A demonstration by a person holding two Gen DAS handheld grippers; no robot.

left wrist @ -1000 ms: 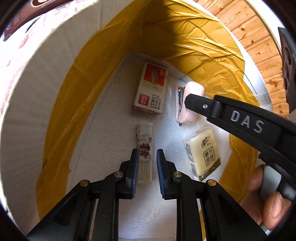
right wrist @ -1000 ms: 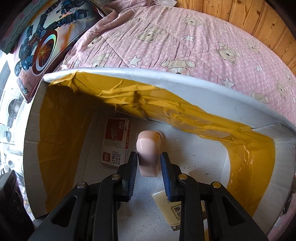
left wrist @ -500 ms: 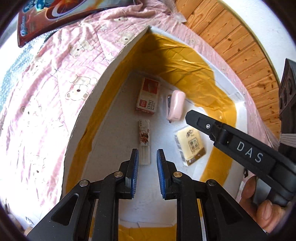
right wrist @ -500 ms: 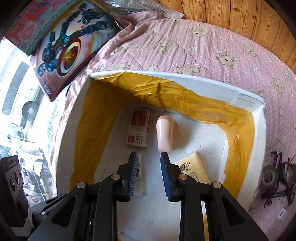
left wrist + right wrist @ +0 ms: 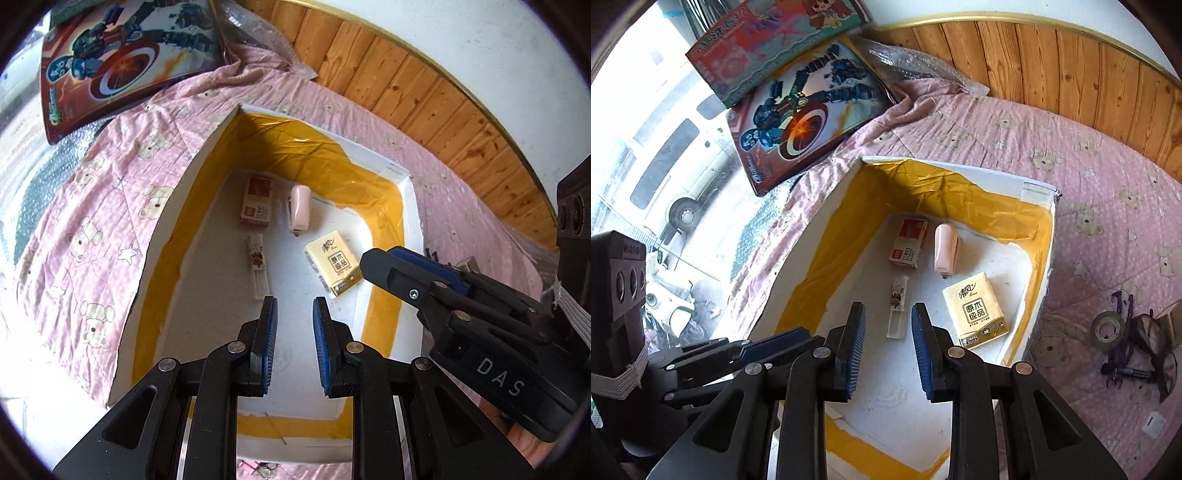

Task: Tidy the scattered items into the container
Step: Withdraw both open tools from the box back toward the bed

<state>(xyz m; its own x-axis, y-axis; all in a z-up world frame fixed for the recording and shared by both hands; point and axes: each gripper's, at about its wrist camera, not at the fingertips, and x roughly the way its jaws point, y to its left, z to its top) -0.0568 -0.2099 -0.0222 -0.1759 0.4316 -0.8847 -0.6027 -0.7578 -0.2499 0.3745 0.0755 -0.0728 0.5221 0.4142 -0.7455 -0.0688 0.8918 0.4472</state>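
Note:
A white foam box [image 5: 177, 210] [image 5: 1043, 280] lined with yellow tape sits on a pink bear-print bedspread. Inside lie a red-and-white staples box [image 5: 256, 200] [image 5: 908, 242], a pink stapler [image 5: 299, 207] [image 5: 946, 253], a narrow clear-capped stick [image 5: 257, 264] [image 5: 898, 306] and a yellow tissue pack [image 5: 334, 262] [image 5: 977, 309]. My left gripper [image 5: 294, 345] is open and empty above the box's near end. My right gripper [image 5: 888, 345] is open and empty above the box; it also shows in the left wrist view [image 5: 413, 266].
A roll of tape [image 5: 1108, 328], a dark tangle of purple-and-black items [image 5: 1141, 343] and a small white piece [image 5: 1152, 424] lie on the bedspread right of the box. Toy boxes [image 5: 122, 59] [image 5: 801, 118] lean at the bed's far left. A wooden wall panel [image 5: 424, 92] runs behind.
Both grippers have risen up and back out of the box, from close above the items to well over its rim. The pink stapler stays on the box floor.

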